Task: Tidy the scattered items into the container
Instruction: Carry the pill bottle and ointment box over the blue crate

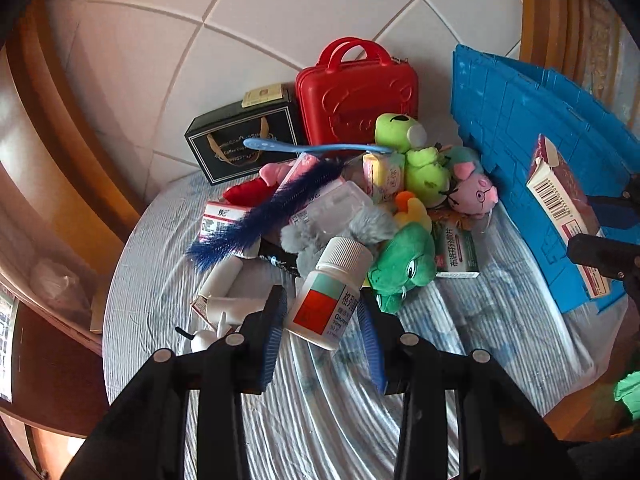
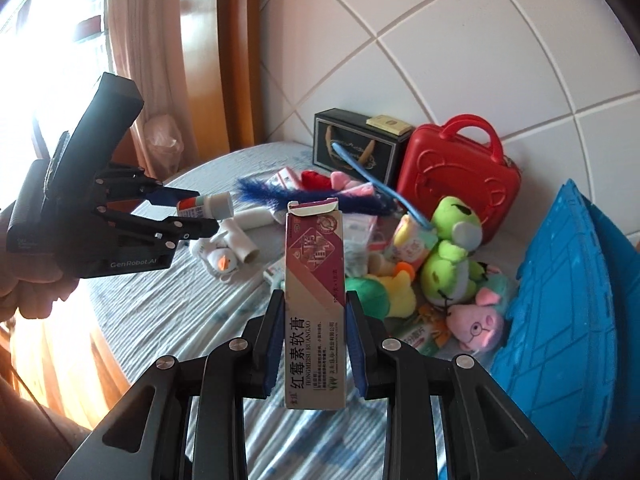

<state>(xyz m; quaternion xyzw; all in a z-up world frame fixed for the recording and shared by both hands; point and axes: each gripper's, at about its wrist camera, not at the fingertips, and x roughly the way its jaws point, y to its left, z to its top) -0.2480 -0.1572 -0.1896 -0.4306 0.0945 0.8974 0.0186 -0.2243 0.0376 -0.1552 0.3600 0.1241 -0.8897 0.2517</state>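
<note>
Left wrist view: left gripper (image 1: 323, 308) holds a white pill bottle (image 1: 330, 292) clear of the table, blue pads (image 1: 276, 320) pressed on both sides of its body, cap pointing away from the camera, so jaws closed on the bottle; below it the pile sits on the striped cloth (image 1: 320, 400): blue brush (image 1: 264, 216), clear box (image 1: 332, 208), green plush (image 1: 404, 264), frog plush (image 1: 420, 160), pink pig (image 1: 472, 192), medicine boxes, red case (image 1: 356, 96) and black gift box (image 1: 244, 136) at the back; blue crate (image 1: 520, 140) at right, wall tilted toward the pile; right gripper's black fingers come in at the right edge with a maroon carton (image 1: 564, 208) in front of the crate. Right wrist view: right gripper (image 2: 314, 332) clamps the carton (image 2: 314, 300) near its lower half, carton upright between the pads, top flap open, well above the cloth; left gripper (image 2: 200, 212) at left, a hand behind it, bottle (image 2: 208, 206) nipped between its tips; crate (image 2: 560, 300) at right, just beside the pig (image 2: 476, 324). Step, as I judge it: both picks done, items lifted, carry to the crate is in hand. Next move calls for swinging each gripper over the crate's open side, which isn't clearly shown here, then letting go; carton is closer to it, likely goes first
</note>
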